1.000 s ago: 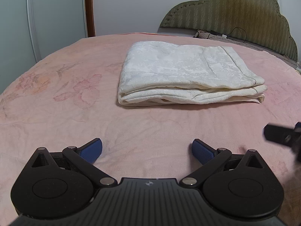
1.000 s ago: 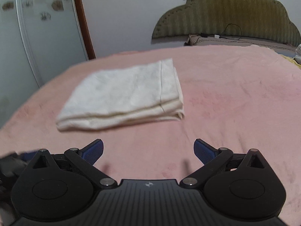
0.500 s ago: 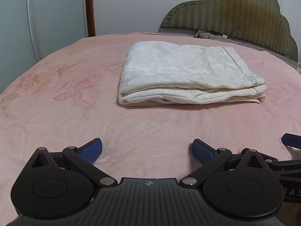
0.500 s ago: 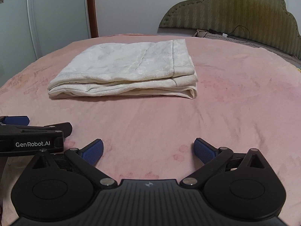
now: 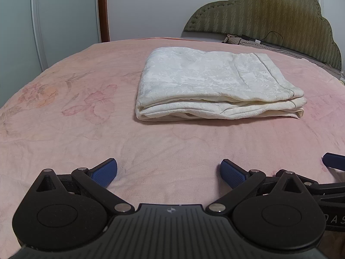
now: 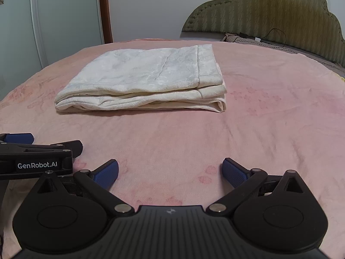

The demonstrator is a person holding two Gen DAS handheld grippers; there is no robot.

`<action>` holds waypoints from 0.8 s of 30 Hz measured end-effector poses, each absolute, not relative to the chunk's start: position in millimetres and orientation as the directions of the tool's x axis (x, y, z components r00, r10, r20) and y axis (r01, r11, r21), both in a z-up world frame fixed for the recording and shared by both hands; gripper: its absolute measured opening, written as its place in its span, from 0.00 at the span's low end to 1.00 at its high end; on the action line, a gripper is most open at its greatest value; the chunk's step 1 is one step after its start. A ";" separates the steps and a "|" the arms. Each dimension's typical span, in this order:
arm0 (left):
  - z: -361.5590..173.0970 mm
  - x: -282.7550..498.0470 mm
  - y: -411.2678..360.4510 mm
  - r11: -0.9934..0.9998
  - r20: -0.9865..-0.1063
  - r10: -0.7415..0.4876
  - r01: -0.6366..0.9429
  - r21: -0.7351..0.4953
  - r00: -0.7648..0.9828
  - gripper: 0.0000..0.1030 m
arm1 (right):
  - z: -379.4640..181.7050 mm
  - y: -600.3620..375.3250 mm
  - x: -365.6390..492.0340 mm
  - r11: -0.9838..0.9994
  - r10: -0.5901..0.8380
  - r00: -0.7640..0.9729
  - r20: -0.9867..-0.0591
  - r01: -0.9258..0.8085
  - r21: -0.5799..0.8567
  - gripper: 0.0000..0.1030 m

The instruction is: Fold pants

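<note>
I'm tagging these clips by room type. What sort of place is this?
Most likely a bedroom. The folded cream pants lie on a bed with a pink floral blanket, a padded olive headboard stands behind, and a wardrobe-like door is at the left.

The left gripper (image 5: 168, 172) and right gripper (image 6: 170, 171) sit side by side (nearly level), each with jaws spread wide, gripping nothing.
</note>
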State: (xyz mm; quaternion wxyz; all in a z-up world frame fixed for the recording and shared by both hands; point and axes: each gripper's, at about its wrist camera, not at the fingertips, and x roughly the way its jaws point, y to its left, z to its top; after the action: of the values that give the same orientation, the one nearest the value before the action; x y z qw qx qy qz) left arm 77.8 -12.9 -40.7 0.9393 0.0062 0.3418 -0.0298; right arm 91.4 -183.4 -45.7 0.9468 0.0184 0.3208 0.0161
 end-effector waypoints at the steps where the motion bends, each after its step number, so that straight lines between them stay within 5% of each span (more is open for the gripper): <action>1: -40.7 77.9 -12.9 0.998 -0.642 -0.052 0.060 -0.009 0.765 1.00 | -45.5 -183.5 91.6 0.999 0.043 0.794 -0.606 -0.019 0.046 1.00; 24: -40.8 78.6 -11.5 0.998 -0.643 -0.053 0.059 -0.012 0.764 1.00 | -46.6 -183.4 94.6 0.999 0.040 0.794 -0.607 -0.015 0.046 1.00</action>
State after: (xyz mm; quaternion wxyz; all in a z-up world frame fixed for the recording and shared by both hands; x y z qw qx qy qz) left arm 78.6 -11.5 -40.8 0.9391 0.0047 0.3423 -0.0298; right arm 94.6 -183.4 -46.6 0.9468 0.0194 0.3209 0.0146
